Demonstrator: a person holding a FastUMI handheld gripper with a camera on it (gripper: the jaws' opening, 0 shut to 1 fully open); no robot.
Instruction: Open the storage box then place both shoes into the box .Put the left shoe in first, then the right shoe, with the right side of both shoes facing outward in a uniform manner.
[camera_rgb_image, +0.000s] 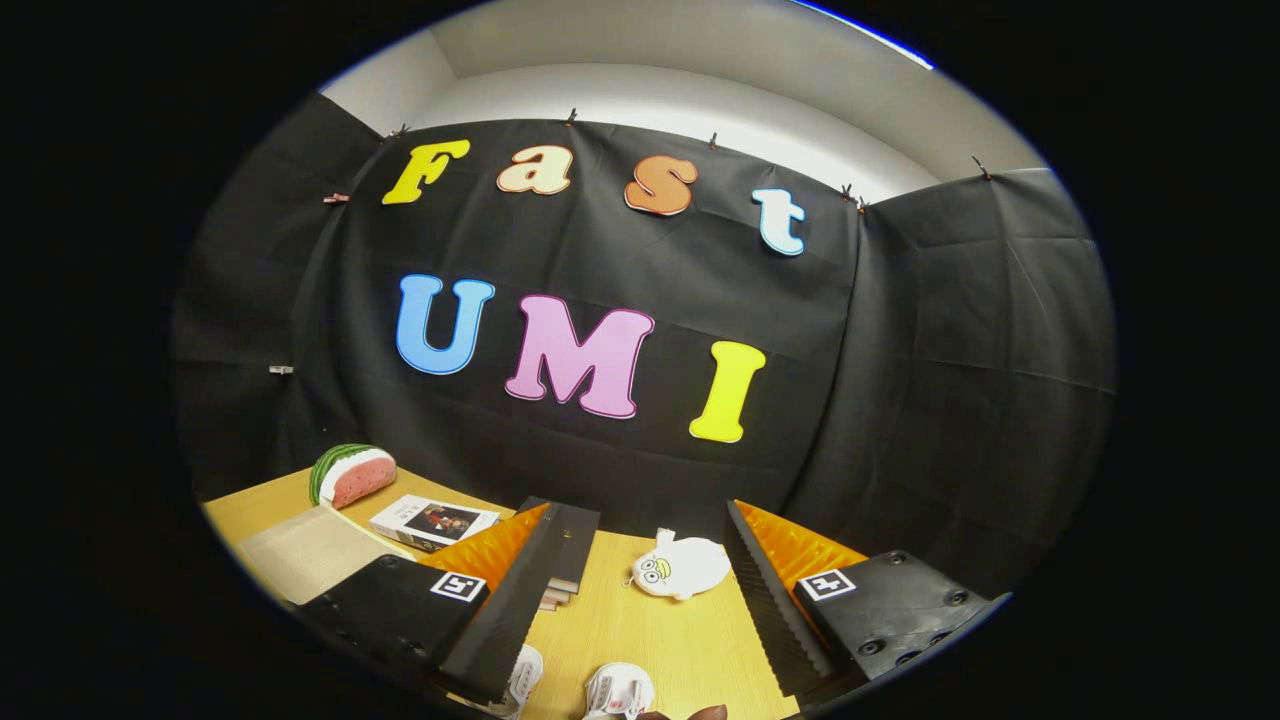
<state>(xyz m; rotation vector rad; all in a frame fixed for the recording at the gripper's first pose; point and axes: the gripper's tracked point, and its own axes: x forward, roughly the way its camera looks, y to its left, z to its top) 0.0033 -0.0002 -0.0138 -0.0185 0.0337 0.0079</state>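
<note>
Currently our gripper (640, 590) hangs above the wooden table (660, 640) with its fingers spread wide, gripping nothing. Two white shoes (617, 690) lie low between the fingers, close under us. Beyond them sits a white plush toy (682, 566); books (433, 521) and a watermelon slice (352, 474) lie past the left finger.
</note>
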